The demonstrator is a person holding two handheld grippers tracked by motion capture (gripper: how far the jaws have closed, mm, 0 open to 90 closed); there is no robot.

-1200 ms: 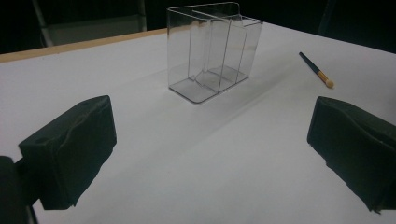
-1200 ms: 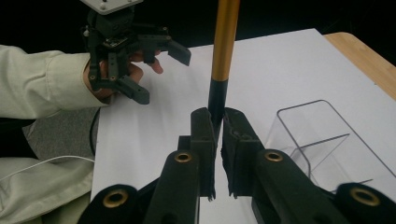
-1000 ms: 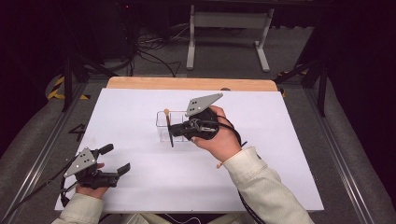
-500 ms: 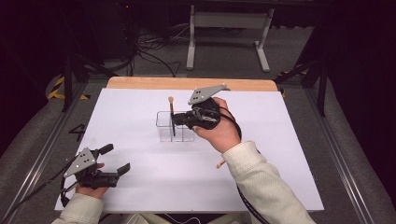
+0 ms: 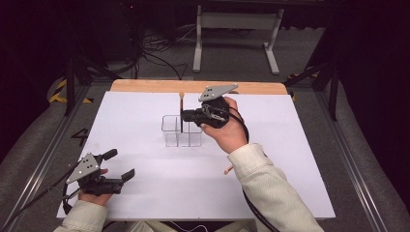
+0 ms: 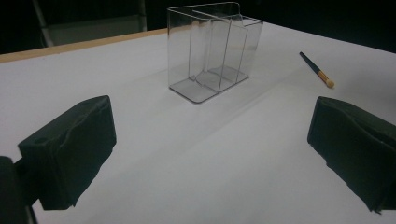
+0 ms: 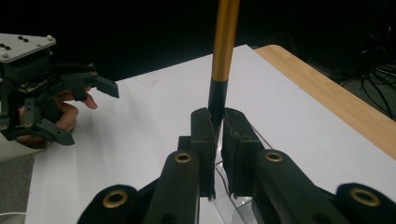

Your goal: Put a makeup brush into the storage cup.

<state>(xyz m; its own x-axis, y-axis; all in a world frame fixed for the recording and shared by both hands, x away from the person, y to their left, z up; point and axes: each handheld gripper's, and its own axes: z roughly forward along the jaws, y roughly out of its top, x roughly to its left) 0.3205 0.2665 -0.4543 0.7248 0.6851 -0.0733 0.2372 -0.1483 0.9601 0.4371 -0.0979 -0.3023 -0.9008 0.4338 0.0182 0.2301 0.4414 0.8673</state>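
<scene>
Right gripper view: black-and-gold brush (image 7: 223, 60) upright, clamped in right gripper (image 7: 217, 122) (left gripper (image 5: 120, 164) jaws wide).

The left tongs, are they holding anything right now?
No: the left tongs rest open on the white table, nothing between them.

— High view: fixed above the near edge, looking forward and down over the whole white-covered table (image 5: 145, 193).
— Gripper views: low, close, along black jaws.
— Shared by all three: the clear plastic divided box (image 5: 181, 131) (image 6: 212, 51) (image 7: 243, 205), near mid-table.
</scene>
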